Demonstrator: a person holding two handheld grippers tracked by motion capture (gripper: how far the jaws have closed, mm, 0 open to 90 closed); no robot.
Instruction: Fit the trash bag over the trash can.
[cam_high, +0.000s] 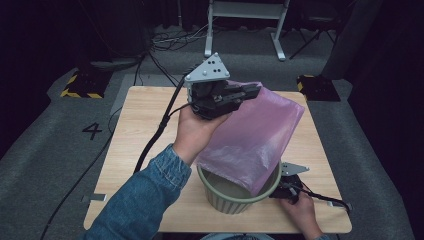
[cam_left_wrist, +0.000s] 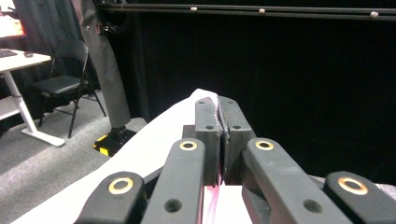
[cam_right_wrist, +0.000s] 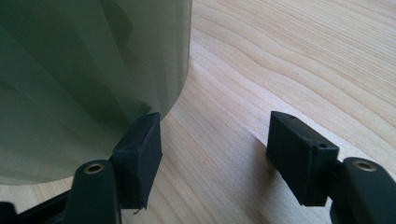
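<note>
My left gripper (cam_high: 252, 91) is raised over the wooden table (cam_high: 145, 130), shut on the top edge of a pink plastic bag (cam_high: 255, 135). The bag hangs down with its lower end inside a green ribbed bin (cam_high: 225, 200) near the table's front edge. In the left gripper view the jaws (cam_left_wrist: 217, 105) are pressed together on the thin film of the bag (cam_left_wrist: 154, 140). My right gripper (cam_high: 278, 192) rests low at the bin's right side. In the right gripper view it (cam_right_wrist: 215, 135) stands open, with its left pad against the bin's wall (cam_right_wrist: 84, 70) and only bare tabletop (cam_right_wrist: 289, 56) between the pads.
The bin stands close to the table's front edge. Behind the table are a white desk frame (cam_high: 245, 15), cables on the floor and yellow-and-black striped bases (cam_high: 80, 85). A folding chair (cam_left_wrist: 60, 84) stands off to the side in the left gripper view.
</note>
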